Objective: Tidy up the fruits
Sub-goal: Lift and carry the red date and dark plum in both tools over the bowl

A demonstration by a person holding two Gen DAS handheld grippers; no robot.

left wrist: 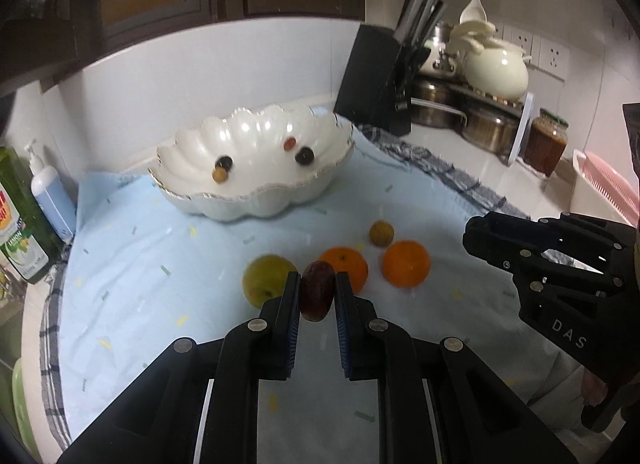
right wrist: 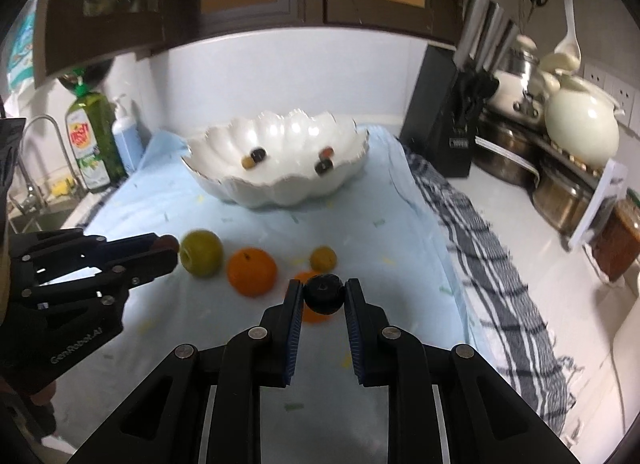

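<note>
My left gripper (left wrist: 317,292) is shut on a dark red plum (left wrist: 317,296), held above the light blue cloth (left wrist: 160,284). My right gripper (right wrist: 323,296) is shut on a dark round fruit (right wrist: 324,294). A white scalloped bowl (left wrist: 240,200) stands at the back with several small fruits inside. On the cloth lie a green apple (left wrist: 264,278), two oranges (left wrist: 406,263) (left wrist: 352,264) and a small yellowish fruit (left wrist: 381,233). In the right wrist view the bowl (right wrist: 280,188), apple (right wrist: 201,252), one orange (right wrist: 252,271) and the left gripper (right wrist: 168,244) show.
A black knife block (left wrist: 376,76), steel pots (left wrist: 486,126), a cream pot (left wrist: 496,68) and a jar (left wrist: 546,142) stand at the back right. A green bottle (left wrist: 18,220) and a pump bottle (left wrist: 50,194) stand left. A sink tap (right wrist: 48,144) is at far left. A pink rack (left wrist: 604,184) is at right.
</note>
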